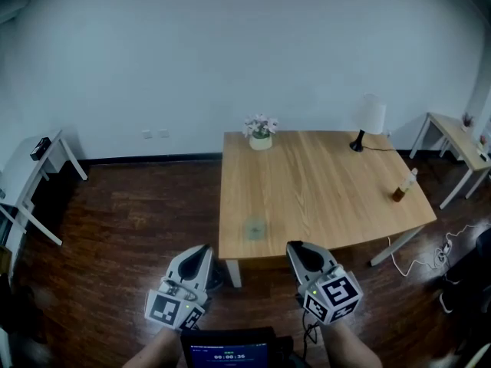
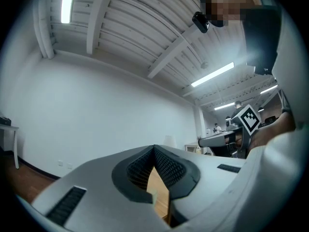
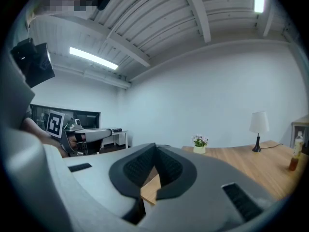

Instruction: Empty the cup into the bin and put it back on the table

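**Desk**: a pale wooden top that lies ahead of both claws, its near edge just beyond their tips.

**Left claw** and **right claw**: the 2 are held side by side, low, short of the desk's near edge. In each claw's own view the ribbed pads meet at the tip, so both are fully closed. Nothing is held between them, and only the desk's wood shows through the gap below the tips. Neither touches the desk.

**Cup**: a faint, translucent, greenish shape, taken to be the cup. It stands on the desk close to the near edge, ahead of the claws and between them, marginally nearer the right claw. It is too faint to say whether its long axis is upright, or what it contains.

**Bin**: in none of the 3 views.

**Judgement**: no grasp has begun. The coming move probably calls for 1 claw, likely the right, to open and advance forward and slightly inward.
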Demonstrator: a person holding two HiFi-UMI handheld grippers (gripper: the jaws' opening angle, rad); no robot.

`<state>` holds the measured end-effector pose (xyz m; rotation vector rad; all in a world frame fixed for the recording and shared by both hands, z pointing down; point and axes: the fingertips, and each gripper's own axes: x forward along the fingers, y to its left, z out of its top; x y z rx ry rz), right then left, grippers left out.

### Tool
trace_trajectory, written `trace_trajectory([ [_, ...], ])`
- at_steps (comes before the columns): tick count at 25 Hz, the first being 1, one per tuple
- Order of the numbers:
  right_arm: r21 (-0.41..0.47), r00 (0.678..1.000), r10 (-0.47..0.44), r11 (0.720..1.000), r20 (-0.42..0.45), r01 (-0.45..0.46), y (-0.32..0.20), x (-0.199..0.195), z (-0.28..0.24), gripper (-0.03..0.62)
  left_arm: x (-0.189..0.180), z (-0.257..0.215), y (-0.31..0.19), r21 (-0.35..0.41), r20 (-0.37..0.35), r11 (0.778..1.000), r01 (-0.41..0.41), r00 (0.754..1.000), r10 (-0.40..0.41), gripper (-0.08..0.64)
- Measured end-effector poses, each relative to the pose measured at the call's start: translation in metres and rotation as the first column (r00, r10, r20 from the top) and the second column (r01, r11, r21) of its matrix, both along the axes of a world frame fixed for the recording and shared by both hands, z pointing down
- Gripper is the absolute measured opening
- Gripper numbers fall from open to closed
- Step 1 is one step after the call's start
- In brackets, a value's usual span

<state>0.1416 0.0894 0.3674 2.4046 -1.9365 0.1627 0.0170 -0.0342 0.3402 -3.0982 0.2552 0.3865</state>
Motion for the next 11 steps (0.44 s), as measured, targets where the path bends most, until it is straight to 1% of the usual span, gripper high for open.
trace_trajectory([
  [3,0.003,1.000,0.001,1.000,0.004,-0.001,0.0020,0.0036,0.0006,0.000,-0.0001,-0.0056,0.0020,-0.005,-0.016,1.000,0.004,1.000,-0.005,0.002],
  [6,0.003,1.000,0.002,1.000,0.010,-0.002,0.0038,0.0045,-0.0009,0.000,-0.0030,-0.0091,0.0012,-0.001,-0.013,1.000,0.017,1.000,-0.017,0.002],
  [11,0.014,1.000,-0.002,1.000,0.008,0.002,0.0073,0.0059,-0.0033,0.000,-0.0036,-0.0081,0.0018,-0.023,-0.002,0.999,0.040,0.999,-0.040,0.002],
])
